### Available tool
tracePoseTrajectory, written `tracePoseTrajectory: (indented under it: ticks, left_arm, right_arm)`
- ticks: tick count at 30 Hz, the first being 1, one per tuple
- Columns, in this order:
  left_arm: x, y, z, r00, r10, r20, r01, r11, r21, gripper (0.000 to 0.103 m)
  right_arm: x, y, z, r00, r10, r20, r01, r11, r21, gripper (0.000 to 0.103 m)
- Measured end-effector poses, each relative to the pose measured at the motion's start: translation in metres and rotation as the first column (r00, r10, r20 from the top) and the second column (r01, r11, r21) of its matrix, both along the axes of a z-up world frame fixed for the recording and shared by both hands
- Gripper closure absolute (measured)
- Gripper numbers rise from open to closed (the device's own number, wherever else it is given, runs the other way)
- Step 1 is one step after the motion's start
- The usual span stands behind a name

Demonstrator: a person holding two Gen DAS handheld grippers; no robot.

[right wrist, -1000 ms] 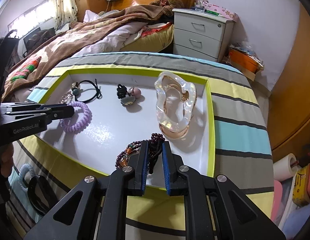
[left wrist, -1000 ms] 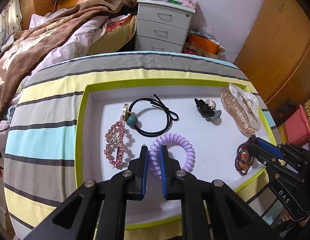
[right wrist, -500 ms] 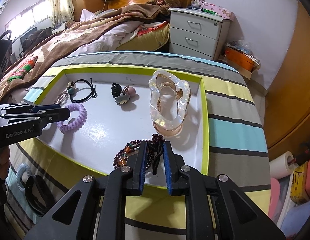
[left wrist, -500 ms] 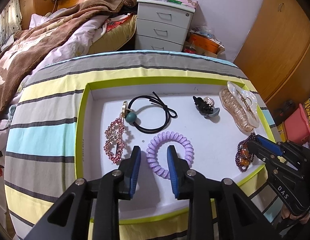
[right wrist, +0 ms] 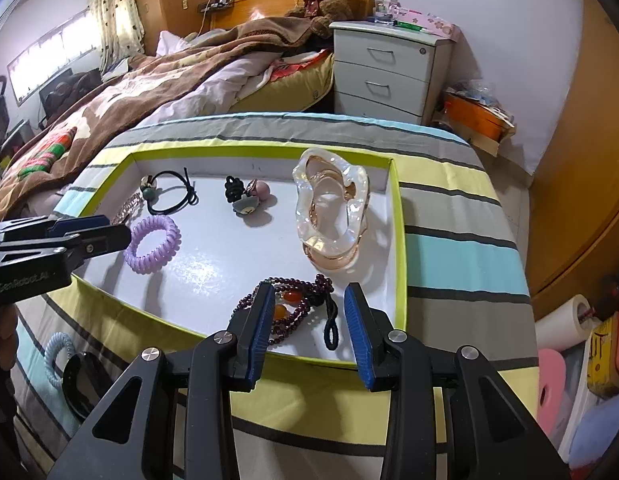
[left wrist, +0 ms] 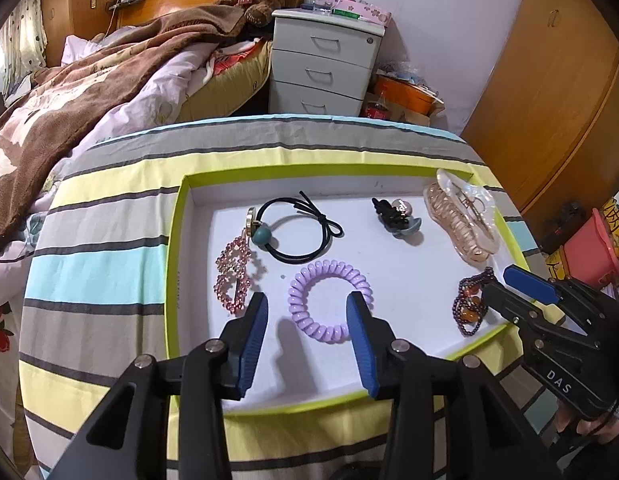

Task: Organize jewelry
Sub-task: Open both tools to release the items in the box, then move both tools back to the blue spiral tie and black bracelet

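Currently both grippers hover over the white tray (left wrist: 389,376). Left gripper (left wrist: 307,332): jaws wide, purple coil hair tie (left wrist: 329,300) flat on the tray between the pads, apparently untouched. Right gripper (right wrist: 309,326): jaws wide, dark beaded bracelet (right wrist: 293,312) lying between them, nearer the left pad (right wrist: 261,324); contact unclear.

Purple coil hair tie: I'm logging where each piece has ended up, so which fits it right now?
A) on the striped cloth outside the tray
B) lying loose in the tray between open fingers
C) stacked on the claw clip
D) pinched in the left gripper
B: the purple coil hair tie lies flat on the tray floor, with the left gripper spread open around it and not touching.
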State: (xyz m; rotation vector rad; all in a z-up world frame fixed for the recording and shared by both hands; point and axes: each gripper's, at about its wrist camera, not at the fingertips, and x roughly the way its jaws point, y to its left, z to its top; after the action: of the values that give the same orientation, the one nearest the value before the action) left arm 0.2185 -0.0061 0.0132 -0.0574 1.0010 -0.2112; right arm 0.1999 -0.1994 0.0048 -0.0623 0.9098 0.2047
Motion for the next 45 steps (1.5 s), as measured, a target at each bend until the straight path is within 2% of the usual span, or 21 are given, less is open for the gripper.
tracePoseTrajectory:
  ticks: [15,23,30,37,45]
  left_arm:
    - [-0.044,0.007,0.030,0.997,0.006,0.076,-0.005,1.000,-0.015,0.055]
    - [-0.076,0.021,0.037,0.994,0.034,0.105,-0.033,0.999,-0.016,0.055]
    - [-0.105,0.045,0.025,0.993,0.086,0.086,-0.085,0.996,-0.019,0.055]
    - [-0.124,0.066,0.010,0.988,0.133,0.074,-0.132,0.991,-0.022,0.055]
    - [-0.136,0.083,-0.006,0.987,0.156,0.033,-0.155,0.987,-0.040,0.055]
  right_arm:
    - [-0.030,-0.006,0.024,0.997,-0.028,0.071,0.025,0.999,0.049,0.065]
    - [-0.056,0.004,0.034,0.994,0.005,0.108,-0.013,0.997,0.076,0.065]
    - [-0.071,0.022,0.023,0.992,0.082,0.093,-0.091,0.991,0.096,0.065]
    - [-0.077,0.047,0.002,0.983,0.179,0.043,-0.184,0.972,0.143,0.065]
    - [-0.083,0.077,-0.009,0.963,0.271,0.008,-0.269,0.954,0.129,0.065]
